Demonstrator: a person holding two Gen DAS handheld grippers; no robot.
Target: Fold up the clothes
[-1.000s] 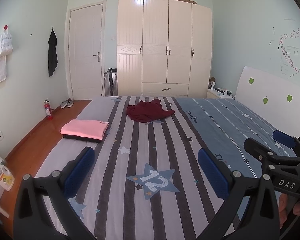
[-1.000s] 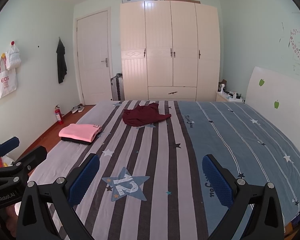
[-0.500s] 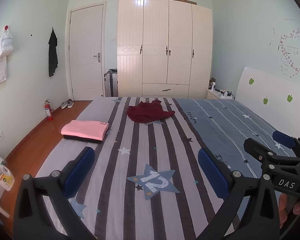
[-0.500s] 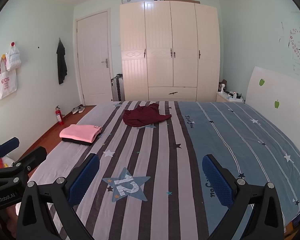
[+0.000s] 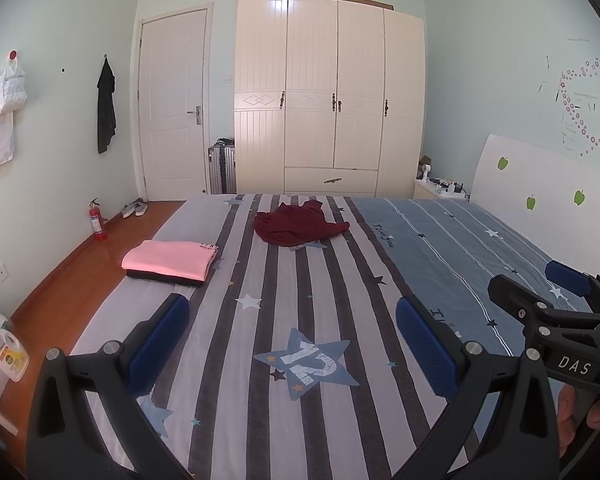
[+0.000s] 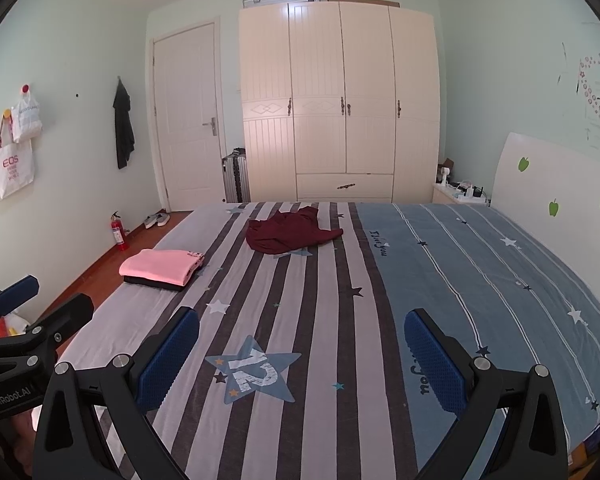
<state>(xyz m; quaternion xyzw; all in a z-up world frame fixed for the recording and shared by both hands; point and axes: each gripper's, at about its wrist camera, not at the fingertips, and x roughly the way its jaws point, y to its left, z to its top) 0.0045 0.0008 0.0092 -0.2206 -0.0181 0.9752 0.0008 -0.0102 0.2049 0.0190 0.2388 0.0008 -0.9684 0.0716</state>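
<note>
Wide-jawed and empty, the left gripper (image 5: pixel 292 336) and right gripper (image 6: pixel 302 346) face a crumpled maroon garment (image 5: pixel 298 226) beyond the folded pink top (image 5: pixel 168 260), awaiting folding.

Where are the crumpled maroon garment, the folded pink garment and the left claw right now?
maroon garment (image 5: pixel 298 227), left wrist view, middle of the crumpled heap.
pink garment (image 5: pixel 168 258), left wrist view, top face of the folded piece.
left claw (image 5: pixel 292 346), left wrist view, midway between its open fingertips.
</note>
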